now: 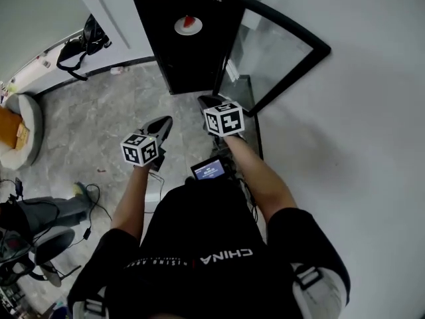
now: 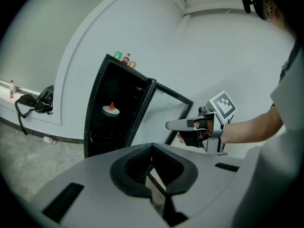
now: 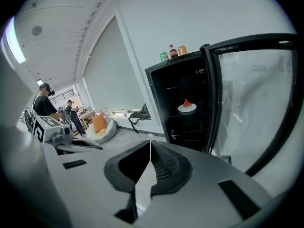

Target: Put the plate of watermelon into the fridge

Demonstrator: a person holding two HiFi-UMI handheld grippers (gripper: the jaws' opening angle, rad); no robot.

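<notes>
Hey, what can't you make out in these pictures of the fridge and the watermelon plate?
- Drinks on top of the fridge: labels too small in the right gripper view, cut off by the top edge in the head view.
- Fridge's lower shelves: contents lost in darkness, both gripper views.
- Small screen at the person's waist: text too small, head view.

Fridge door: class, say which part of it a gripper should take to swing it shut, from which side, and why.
Best take the fridge door by the black frame bar along its free upright edge, coming from the person's right. The door stands swung wide, that narrow bar likely suits two jaws, and the glass panel is flat, with nothing to pinch.
</notes>
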